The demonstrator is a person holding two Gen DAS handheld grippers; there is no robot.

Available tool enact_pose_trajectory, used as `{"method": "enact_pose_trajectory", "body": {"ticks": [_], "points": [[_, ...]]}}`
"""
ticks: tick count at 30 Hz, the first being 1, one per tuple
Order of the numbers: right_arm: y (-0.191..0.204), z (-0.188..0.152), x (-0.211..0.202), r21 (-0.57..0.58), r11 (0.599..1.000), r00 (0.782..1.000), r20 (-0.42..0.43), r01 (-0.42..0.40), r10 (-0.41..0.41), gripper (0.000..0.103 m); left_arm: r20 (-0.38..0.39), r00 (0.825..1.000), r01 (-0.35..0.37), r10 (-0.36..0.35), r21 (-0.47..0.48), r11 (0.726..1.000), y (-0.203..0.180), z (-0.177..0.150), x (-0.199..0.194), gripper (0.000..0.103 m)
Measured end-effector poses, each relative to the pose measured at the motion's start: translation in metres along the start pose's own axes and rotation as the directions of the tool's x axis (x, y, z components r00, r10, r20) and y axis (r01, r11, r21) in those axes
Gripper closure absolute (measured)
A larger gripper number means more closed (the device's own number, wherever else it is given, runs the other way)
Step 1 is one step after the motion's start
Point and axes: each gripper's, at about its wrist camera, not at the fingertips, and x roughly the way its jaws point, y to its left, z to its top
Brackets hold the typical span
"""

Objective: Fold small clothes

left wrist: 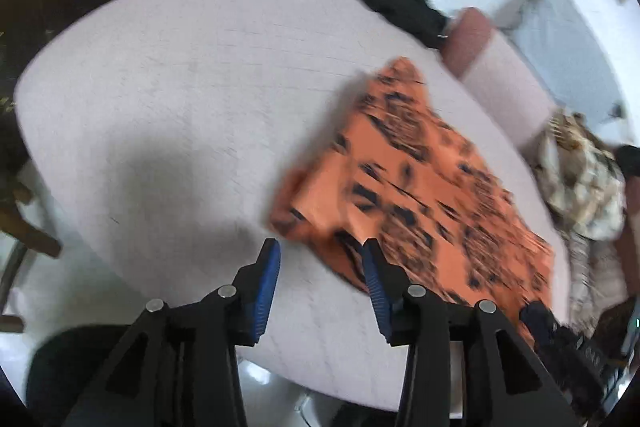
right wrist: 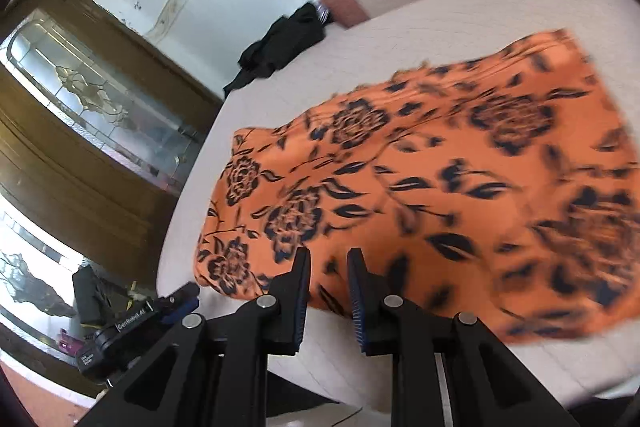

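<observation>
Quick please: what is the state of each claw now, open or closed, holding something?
Left claw: open, holding nothing.
Right claw: open, narrow gap, holding nothing, over the orange cloth.

Home bedroom, pale mattress (left wrist: 180,99), wooden glass-paned cabinet (right wrist: 92,115), clothes heaped about

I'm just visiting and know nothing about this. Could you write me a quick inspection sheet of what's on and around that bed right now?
Surface: pale quilted mattress, mostly bare.
Job's things: orange floral garment lying spread out on it.
Clutter: black clothing at the far edge; patterned beige fabric heaped beside the mattress.
Grippers: left gripper open, nothing between its jaws; right gripper open above the garment's near edge.
Cables: nothing seen.
Surroundings: wooden cabinet with glass panels, white wall.
</observation>
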Motion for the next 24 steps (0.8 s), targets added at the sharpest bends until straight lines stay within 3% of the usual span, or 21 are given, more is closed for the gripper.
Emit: {"method": "enact_pose_trajectory", "body": {"ticks": [2, 4, 7, 9, 10, 13, 17, 20, 24], "points": [[-0.003, 0.001, 0.021, 0.002, 1.000, 0.999, -0.048, -0.020, 0.020, 0.081, -0.037, 0.999, -0.021, 0.020, -0.031, 0.999, 0.003, 0.006, 0.011, 0.060], [-0.013, -0.006, 0.051, 0.000, 0.998, 0.987, -0.144, 0.068, -0.067, 0.083, -0.083, 0.994, -0.074, 0.072, -0.029, 0.997, 0.002, 0.007, 0.022, 0.060], [-0.018, -0.007, 0.051, 0.045, 0.998, 0.993, -0.112, 0.050, -0.045, 0.083, -0.117, 0.987, -0.113, 0.110, -0.019, 0.993, -0.002, 0.003, 0.029, 0.053], [-0.022, -0.005, 0.051, 0.053, 0.998, 0.992, -0.122, 0.026, -0.020, 0.083, -0.109, 0.983, -0.153, 0.151, -0.017, 0.988, -0.002, 0.001, 0.029, 0.038], [-0.027, -0.005, 0.051, 0.076, 0.997, 0.993, -0.119, 0.006, 0.003, 0.083, -0.113, 0.981, -0.163, 0.160, -0.021, 0.986, 0.000, 0.001, 0.029, 0.036], [-0.040, -0.001, 0.050, 0.141, 0.988, 0.988, -0.138, -0.055, 0.074, 0.083, -0.139, 0.983, -0.134, 0.123, -0.075, 0.988, 0.014, 0.002, 0.024, 0.036], [-0.050, 0.002, 0.051, 0.199, 0.974, 0.977, -0.160, -0.107, 0.140, 0.083, -0.082, 0.991, -0.112, 0.103, -0.114, 0.987, 0.020, -0.001, 0.001, 0.038], [-0.056, 0.003, 0.051, 0.247, 0.961, 0.972, -0.165, -0.122, 0.166, 0.083, -0.081, 0.994, -0.085, 0.079, -0.083, 0.993, 0.009, -0.001, -0.002, 0.075], [-0.056, 0.003, 0.050, 0.243, 0.963, 0.974, -0.160, -0.117, 0.159, 0.083, -0.152, 0.987, -0.065, 0.046, -0.125, 0.990, 0.001, -0.002, 0.016, 0.077]]}}
